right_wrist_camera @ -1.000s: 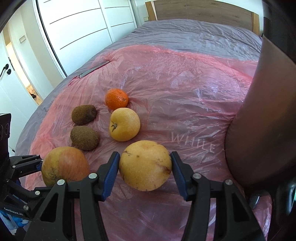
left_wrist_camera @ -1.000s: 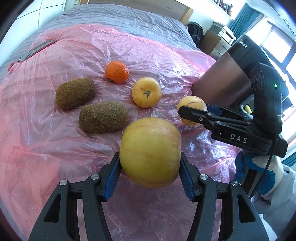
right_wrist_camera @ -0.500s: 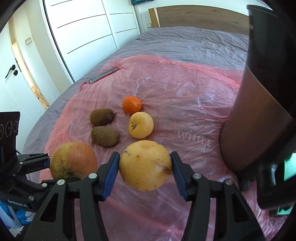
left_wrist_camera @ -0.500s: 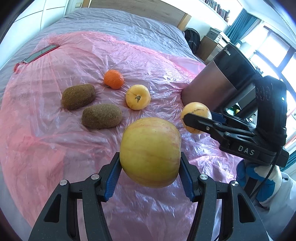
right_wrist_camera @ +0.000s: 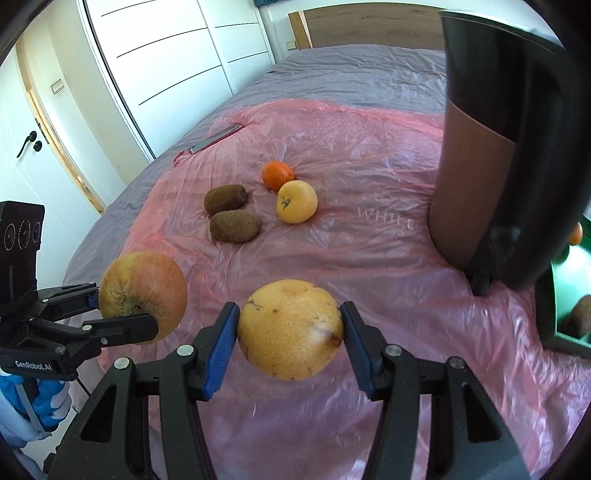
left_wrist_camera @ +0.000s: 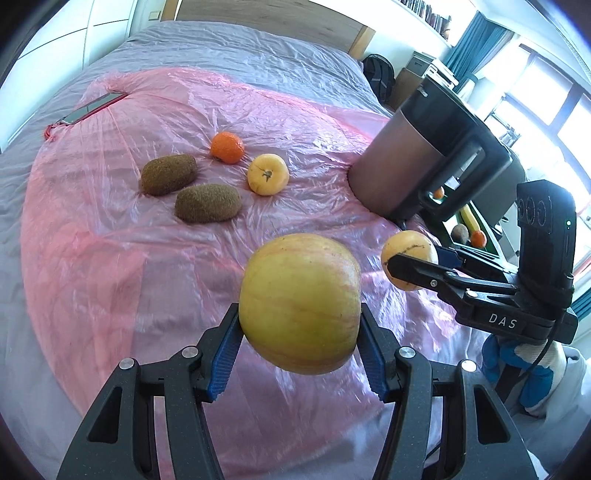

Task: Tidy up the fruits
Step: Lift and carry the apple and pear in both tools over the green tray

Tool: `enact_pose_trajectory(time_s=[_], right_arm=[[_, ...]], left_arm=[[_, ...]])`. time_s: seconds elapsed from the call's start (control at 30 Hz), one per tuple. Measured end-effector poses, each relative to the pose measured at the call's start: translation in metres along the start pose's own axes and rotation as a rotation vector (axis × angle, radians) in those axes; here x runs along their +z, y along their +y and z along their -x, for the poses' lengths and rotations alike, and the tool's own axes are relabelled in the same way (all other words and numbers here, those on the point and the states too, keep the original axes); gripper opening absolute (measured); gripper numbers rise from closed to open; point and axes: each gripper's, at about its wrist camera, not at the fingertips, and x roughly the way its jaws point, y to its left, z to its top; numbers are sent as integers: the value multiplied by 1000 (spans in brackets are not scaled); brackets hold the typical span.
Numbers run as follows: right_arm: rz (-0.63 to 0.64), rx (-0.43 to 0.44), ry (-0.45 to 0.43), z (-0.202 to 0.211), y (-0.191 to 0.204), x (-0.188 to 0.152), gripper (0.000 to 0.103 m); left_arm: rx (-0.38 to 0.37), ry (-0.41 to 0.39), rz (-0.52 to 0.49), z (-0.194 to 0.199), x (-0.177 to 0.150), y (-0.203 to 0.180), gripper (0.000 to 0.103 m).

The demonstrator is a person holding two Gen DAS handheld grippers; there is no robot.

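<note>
**Bed sort: two fruits airborne, four on the sheet**

Bedroom setup: bed (left_wrist_camera: pixel 258 48) with grey cover, pink plastic sheet (left_wrist_camera: pixel 92 240) spread over it as the work surface. No counter here.

Nearest: left gripper (left_wrist_camera: pixel 299 332) has its jaws clamped on a large yellow-green apple (left_wrist_camera: pixel 299 302), blue pads touching both sides, fruit clear of the sheet. Right gripper (right_wrist_camera: pixel 290 332) has its jaws closed on a yellow pear-like fruit (right_wrist_camera: pixel 290 328) with brown specks, also lifted. The two held fruits sit side by side, apart, not touching.

Further out on the sheet, untouched: two kiwis (left_wrist_camera: pixel 207 203) (left_wrist_camera: pixel 168 179) just beside each other, a small yellow fruit (left_wrist_camera: pixel 267 173), and a mandarin (left_wrist_camera: pixel 227 147) close to it, contact unclear. All four well apart from both grippers.

To the right: a tall brown and black appliance (left_wrist_camera: pixel 424 155) stands at the sheet's edge. Beyond it, a green bin or tray (right_wrist_camera: pixel 569 291) is partly visible with what looks like a kiwi and an orange fruit inside; mostly hidden, so contents uncertain.

Status, my read: mid-task. If the green bin is the destination, some fruit is in, two are in transit, four remain. Can't confirm the destination from these views.

Far end: wooden headboard (right_wrist_camera: pixel 369 27) and white wardrobe doors (right_wrist_camera: pixel 166 48).
</note>
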Motion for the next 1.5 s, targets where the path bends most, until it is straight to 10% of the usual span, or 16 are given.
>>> enact_pose_trajectory(time_s=[0.57, 1.5], right_arm=[[-98, -76, -34, 61, -45, -52, 90], [-374, -286, -237, 172, -225, -99, 90]], left_arm=[[-23, 37, -104, 11, -20, -64, 54], [-137, 122, -403, -56, 21, -243, 54]])
